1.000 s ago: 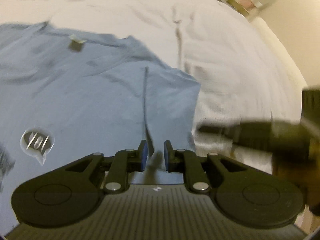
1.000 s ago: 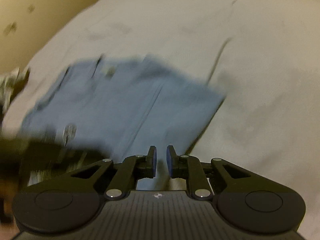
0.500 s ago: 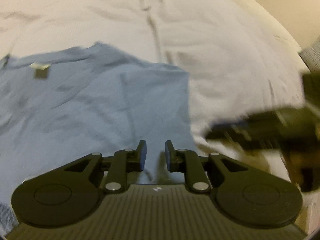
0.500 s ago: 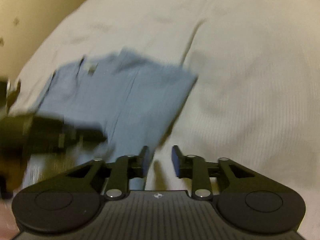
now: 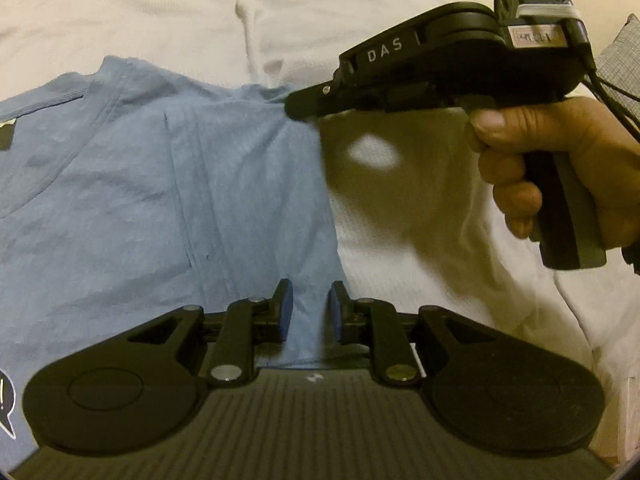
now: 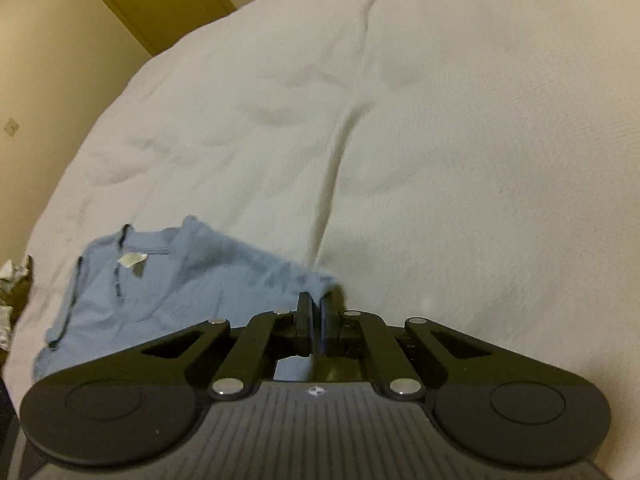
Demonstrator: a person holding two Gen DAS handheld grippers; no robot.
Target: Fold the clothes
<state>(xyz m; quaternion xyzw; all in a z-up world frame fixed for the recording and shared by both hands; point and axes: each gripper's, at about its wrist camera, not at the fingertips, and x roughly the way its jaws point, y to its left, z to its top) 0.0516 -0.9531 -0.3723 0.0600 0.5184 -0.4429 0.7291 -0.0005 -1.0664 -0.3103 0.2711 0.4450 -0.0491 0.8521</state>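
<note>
- The blue T-shirt (image 5: 160,184) lies flat on the bed (image 5: 120,8), collar and label toward its far edge, one side already turned in so a straight folded edge faces the bare white cover.
- My right hand-held gripper (image 6: 316,320) has its fingers pressed nearly together on the far corner of that folded edge. It looks like a pinch, though I cannot tell for sure that cloth is caught.
- My left hand-held gripper (image 5: 309,312) stands spread, with the near corner of the same edge between its fingers and not clamped yet.
- I judge the two are placed at both ends so the edge lifts evenly for the next fold.
- My hand (image 5: 560,168) grips the right handle above the cover.
</note>
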